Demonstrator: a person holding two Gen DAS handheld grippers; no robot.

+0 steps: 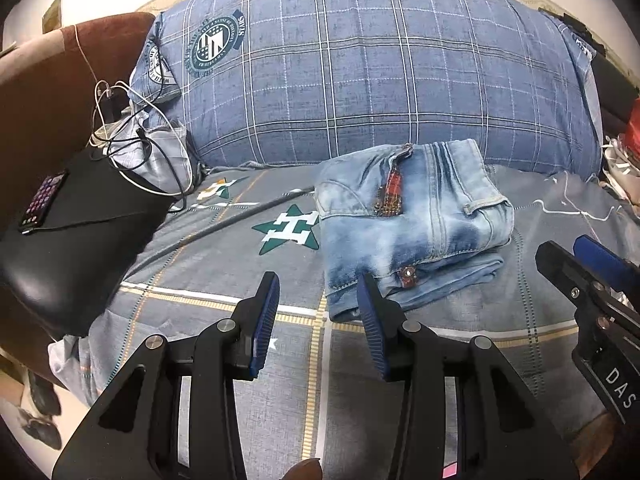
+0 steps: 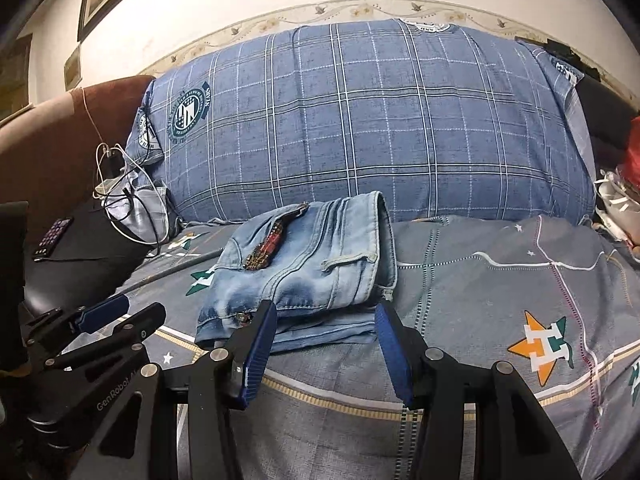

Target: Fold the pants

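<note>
The light blue jeans [image 1: 408,224] lie folded in a compact stack on the grey bedspread [image 1: 240,264], in front of the big blue plaid pillow. They also show in the right wrist view [image 2: 312,264]. My left gripper [image 1: 320,304] is open and empty, just short of the stack's near left corner. My right gripper [image 2: 326,328] is open and empty, its fingertips at the stack's near edge, not closed on it. The right gripper also shows at the right edge of the left wrist view [image 1: 576,260]. The left gripper shows at the left of the right wrist view [image 2: 120,312].
A blue plaid pillow [image 1: 360,80] stands behind the jeans. At the left are a brown headboard [image 1: 48,80], tangled charger cables [image 1: 136,136] and a phone [image 1: 42,204] on a black surface. Red and white items [image 2: 624,184] lie at the far right.
</note>
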